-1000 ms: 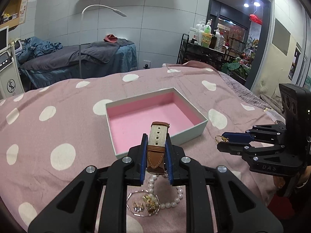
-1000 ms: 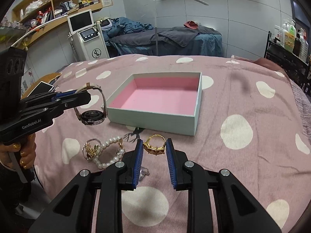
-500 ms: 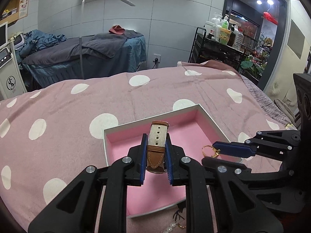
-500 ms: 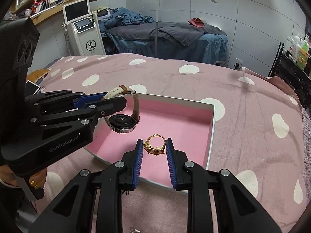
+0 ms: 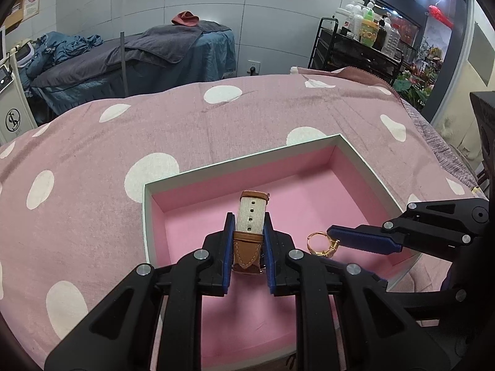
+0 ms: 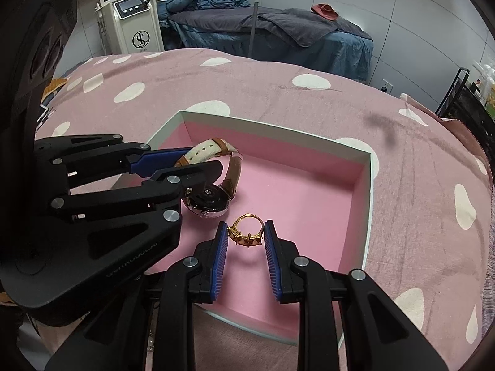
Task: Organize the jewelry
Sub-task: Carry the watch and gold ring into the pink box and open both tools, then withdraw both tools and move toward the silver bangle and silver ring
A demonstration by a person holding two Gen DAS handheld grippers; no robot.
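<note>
While both claws hang over one open white cardboard box with a pink lining [image 6: 369,185], each grasps a single piece. The right gripper [image 6: 246,235] clenches one gold ring with amber stones [image 6: 246,233] between its blue pads, above the box floor. Just beyond it, the left gripper [image 5: 247,232] clamps the cream-and-brown strap of one round-faced wristwatch [image 6: 213,182], whose case hangs low inside the box. The box sits on one pink bedspread with white spots [image 5: 92,160]. Far behind stands one grey-covered treatment bed [image 6: 278,27].
</note>
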